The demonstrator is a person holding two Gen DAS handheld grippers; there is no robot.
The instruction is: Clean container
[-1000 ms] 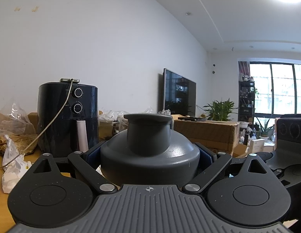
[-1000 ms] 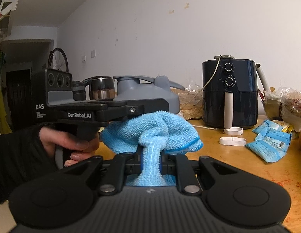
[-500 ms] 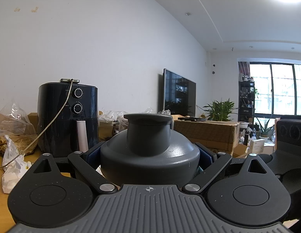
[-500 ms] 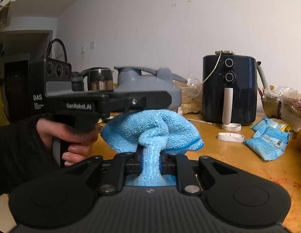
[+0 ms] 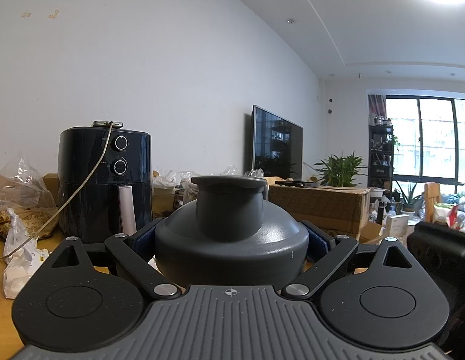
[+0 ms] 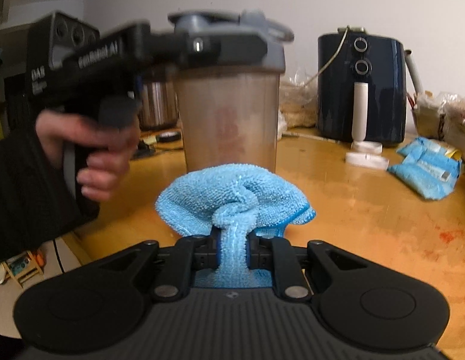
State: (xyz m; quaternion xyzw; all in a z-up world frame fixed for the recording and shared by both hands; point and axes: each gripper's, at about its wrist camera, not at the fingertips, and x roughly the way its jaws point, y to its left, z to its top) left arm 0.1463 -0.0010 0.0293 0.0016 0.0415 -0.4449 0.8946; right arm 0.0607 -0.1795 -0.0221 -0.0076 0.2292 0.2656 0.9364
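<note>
The left gripper [image 5: 231,240] is closed around the grey lid [image 5: 231,234] of a shaker bottle [image 6: 229,120], its blue-padded fingers [image 5: 317,240] pressed against the lid's two sides. Seen from the right wrist camera, a hand [image 6: 91,147] in a dark sleeve holds that gripper's handle level, and the bottle hangs below it: a cloudy, see-through cup with a faint red mark on its side, upright, its base near the yellow wooden worktop [image 6: 367,210]; whether the base touches the surface cannot be told, since the cloth hides it. The bottle is over the left part of the worktop, in from the front edge. The right gripper [image 6: 232,249] is squeezed nearly shut on a blue cloth [image 6: 235,198]; a narrow fold of it is pinched between the jaws and the rest bunches out in front in a soft mound, just before the bottle's lower part. This view is blurred around the left gripper and hand. Toward the back edge of the worktop, by the wall, stands a dark air fryer [image 6: 361,87] with two dials and a pale handle, a cable trailing from its top. In front of it lie two white pieces [image 6: 365,156], and to the right a blue packet [image 6: 427,171]. Clear plastic bags [image 5: 19,186] sit along the back edge beside the fryer.
</note>
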